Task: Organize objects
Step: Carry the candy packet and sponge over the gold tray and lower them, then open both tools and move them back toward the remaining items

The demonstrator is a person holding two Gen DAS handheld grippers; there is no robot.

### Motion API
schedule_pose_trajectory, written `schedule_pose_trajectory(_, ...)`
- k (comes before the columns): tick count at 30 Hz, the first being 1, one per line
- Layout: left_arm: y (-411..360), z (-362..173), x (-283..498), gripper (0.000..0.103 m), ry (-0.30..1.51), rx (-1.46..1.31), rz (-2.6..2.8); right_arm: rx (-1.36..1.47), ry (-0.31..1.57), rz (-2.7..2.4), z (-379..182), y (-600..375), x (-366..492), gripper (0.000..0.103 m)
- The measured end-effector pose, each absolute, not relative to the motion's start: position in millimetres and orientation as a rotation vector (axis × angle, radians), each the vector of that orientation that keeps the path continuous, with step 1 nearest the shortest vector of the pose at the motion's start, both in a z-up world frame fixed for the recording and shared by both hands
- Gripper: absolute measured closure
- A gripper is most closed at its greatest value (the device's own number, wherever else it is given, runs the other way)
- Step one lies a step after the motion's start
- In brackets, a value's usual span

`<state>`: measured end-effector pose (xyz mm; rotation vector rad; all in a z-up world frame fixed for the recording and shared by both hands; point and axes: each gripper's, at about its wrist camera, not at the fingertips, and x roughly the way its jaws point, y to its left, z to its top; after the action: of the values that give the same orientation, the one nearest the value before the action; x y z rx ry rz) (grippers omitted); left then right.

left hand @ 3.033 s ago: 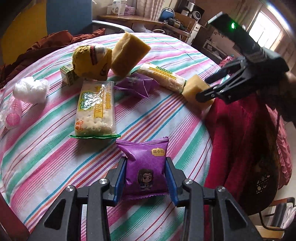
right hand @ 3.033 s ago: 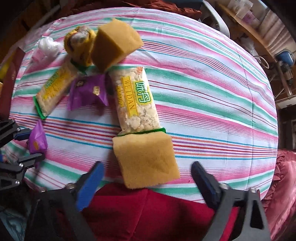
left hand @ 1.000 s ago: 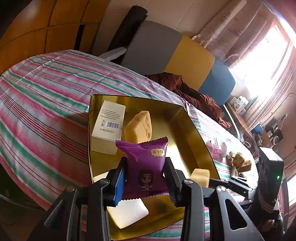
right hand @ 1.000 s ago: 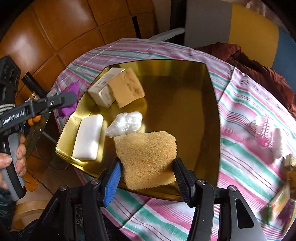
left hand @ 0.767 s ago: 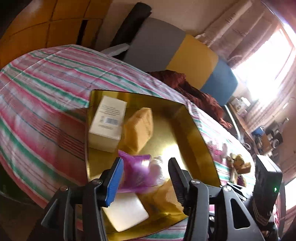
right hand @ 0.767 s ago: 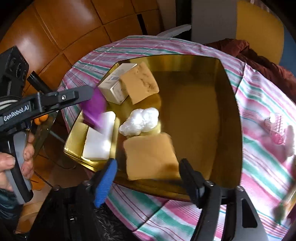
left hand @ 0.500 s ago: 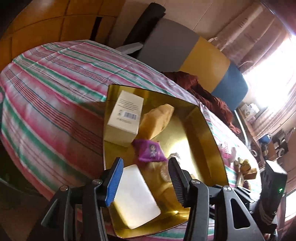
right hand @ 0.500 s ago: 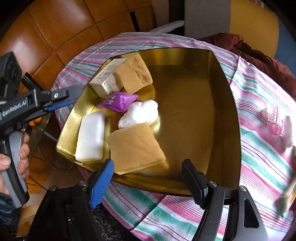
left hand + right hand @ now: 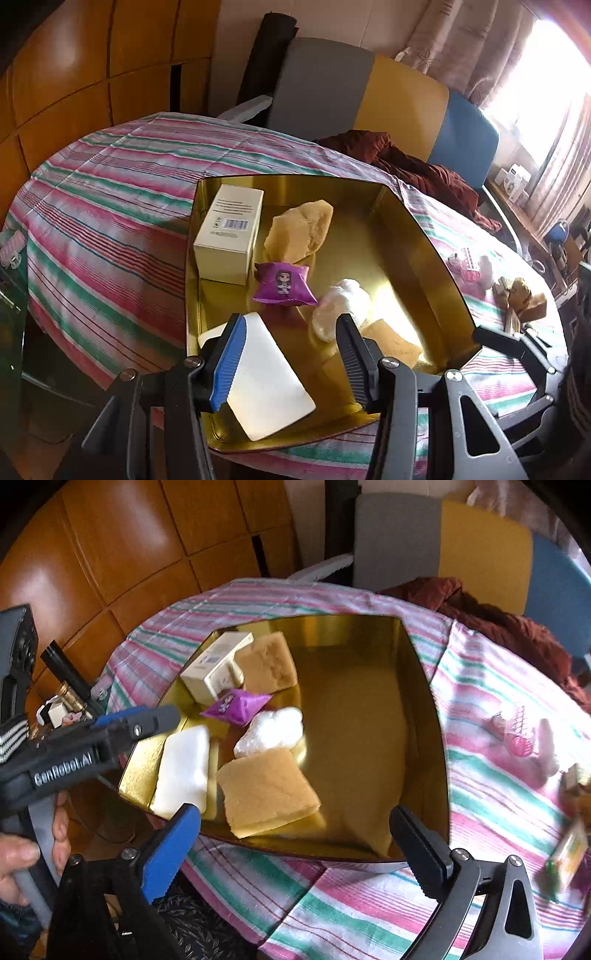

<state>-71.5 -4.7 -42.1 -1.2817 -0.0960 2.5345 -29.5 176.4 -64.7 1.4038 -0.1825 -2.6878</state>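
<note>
A: Left gripper [image 9: 290,356]? Jaws apart, nothing between them; it hangs over the near corner of the shiny gold metal tray [image 9: 424,236].

B: Agreed. Right gripper [image 9: 295,834]: jaws have just been opening, now spread wide, empty, above the tray's near rim.

A: The purple foil snack packet [image 9: 284,284] lies flat in the tray, just beside the cream cardboard box [image 9: 229,229] and the pale yellow sponge chunk [image 9: 299,230].

B: The square tan sponge [image 9: 266,790] sits on the tray floor, touching the white crumpled wad [image 9: 271,731]. The white rectangular foam block [image 9: 183,771] lies beside it.

A: The tray sits on the pink-green striped tablecloth [image 9: 103,206]. A hand [image 9: 22,853] grips the left tool's handle.
</note>
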Motion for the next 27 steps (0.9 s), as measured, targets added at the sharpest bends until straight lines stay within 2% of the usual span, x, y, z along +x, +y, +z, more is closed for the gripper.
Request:
schedule_pose_trajectory(13, 29.3, -34.6, -50.7, 0.052, 0.081, -1.211, 2.518, 1.349, -0.18, -2.832, -56.5, 193.3, -18.7, 0.0)
schedule_pose_trajectory(27, 56.0, -32.8, -41.2, 0.052, 0.148, -1.194, 2.456, 1.338, -0.229, -2.949, -50.2, 230.4, -6.7, 0.0)
